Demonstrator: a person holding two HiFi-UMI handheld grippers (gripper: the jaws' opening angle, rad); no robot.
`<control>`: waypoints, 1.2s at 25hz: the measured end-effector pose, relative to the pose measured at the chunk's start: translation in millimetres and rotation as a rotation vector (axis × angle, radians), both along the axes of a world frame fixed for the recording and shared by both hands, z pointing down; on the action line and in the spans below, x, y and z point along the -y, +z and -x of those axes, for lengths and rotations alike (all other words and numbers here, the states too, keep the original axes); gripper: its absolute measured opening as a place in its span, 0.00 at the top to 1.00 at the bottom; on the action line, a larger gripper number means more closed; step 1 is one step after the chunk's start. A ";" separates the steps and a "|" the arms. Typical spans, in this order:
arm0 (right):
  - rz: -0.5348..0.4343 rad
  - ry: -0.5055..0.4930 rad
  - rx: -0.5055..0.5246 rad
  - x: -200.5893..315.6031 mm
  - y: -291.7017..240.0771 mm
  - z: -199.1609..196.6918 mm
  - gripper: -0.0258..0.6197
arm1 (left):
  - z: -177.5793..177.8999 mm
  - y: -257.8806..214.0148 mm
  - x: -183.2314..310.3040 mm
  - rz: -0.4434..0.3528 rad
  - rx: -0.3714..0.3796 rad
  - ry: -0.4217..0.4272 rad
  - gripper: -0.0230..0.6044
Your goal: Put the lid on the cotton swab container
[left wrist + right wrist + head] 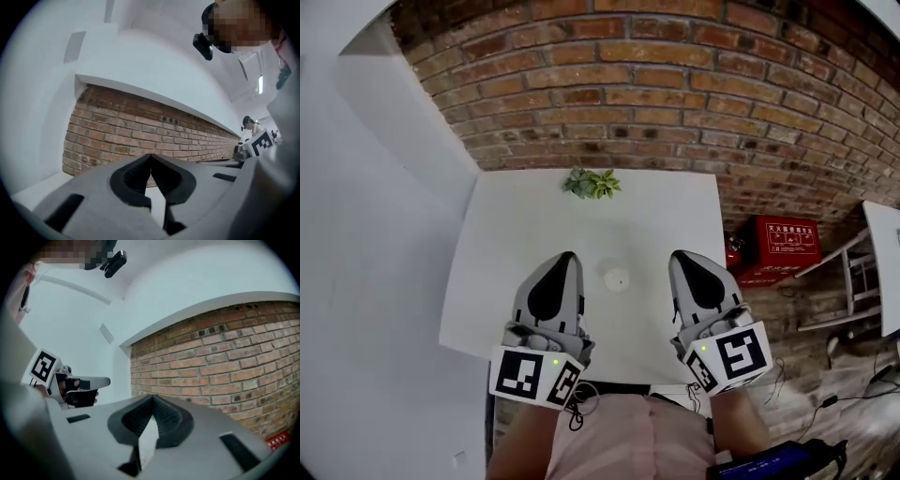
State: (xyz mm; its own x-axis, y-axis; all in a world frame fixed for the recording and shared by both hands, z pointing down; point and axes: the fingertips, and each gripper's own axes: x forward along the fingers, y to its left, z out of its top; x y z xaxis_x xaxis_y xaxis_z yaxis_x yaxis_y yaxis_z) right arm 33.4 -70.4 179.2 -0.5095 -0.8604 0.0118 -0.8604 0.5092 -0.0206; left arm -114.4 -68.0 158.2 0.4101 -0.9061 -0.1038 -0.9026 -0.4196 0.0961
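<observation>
Head view: left tool (571,255) and right tool (676,254) closed, empty, round white container (617,278) between them, plant (592,183) beyond.

White table (516,225) (brick wall (675,84) behind)

You are working in a bare, staged room, more a lab or recording studio than a home. A white table (487,281) is standing against an exposed brick wall (675,84) beside plain white walls (366,234), with a small green plant (592,183) sitting at its far edge. A red box (783,246) is sitting low at the right, and loose cables (853,394) are trailing nearby.
</observation>
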 end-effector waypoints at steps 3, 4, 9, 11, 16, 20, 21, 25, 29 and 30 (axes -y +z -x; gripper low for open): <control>-0.015 0.010 -0.006 -13.0 -6.0 -0.3 0.95 | -2.4 -10.5 -11.3 -0.021 0.026 -0.006 0.96; -0.016 0.014 -0.009 -15.6 -7.2 -1.1 0.95 | -3.8 -12.5 -13.7 -0.023 0.031 -0.005 0.96; -0.039 0.025 -0.028 -19.9 -15.9 -5.1 0.95 | -12.4 -23.5 -17.7 -0.038 0.032 -0.007 0.96; -0.047 0.023 -0.029 -22.5 -16.3 -3.6 0.96 | -13.3 -24.5 -19.3 -0.045 0.030 -0.007 0.96; -0.051 0.024 -0.015 -24.0 -15.3 -5.7 0.95 | -16.1 -22.0 -20.6 -0.041 0.028 -0.010 0.96; -0.056 0.009 -0.012 -25.9 -15.5 -3.4 0.95 | -21.3 -17.8 -22.4 -0.028 0.030 -0.004 0.96; -0.057 0.006 -0.010 -26.5 -15.6 -3.1 0.95 | -22.6 -16.9 -22.8 -0.025 0.030 -0.002 0.96; -0.055 0.003 -0.004 -27.7 -14.6 -3.0 0.95 | -25.4 -15.3 -23.1 -0.021 0.032 0.002 0.96; -0.050 0.001 -0.003 -30.2 -13.0 -2.1 0.95 | -25.8 -14.0 -24.5 -0.017 0.033 0.005 0.96; -0.050 0.002 -0.003 -30.5 -12.8 -1.8 0.95 | -25.9 -13.7 -24.8 -0.017 0.033 0.007 0.96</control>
State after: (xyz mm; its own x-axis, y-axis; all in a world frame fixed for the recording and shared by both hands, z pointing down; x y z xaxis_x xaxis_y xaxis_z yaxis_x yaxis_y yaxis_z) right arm 35.2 -39.8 166.4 -0.5077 -0.8610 -0.0302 -0.8615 0.5077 0.0072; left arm -88.4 -43.3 144.5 0.4195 -0.9017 -0.1052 -0.9024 -0.4267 0.0596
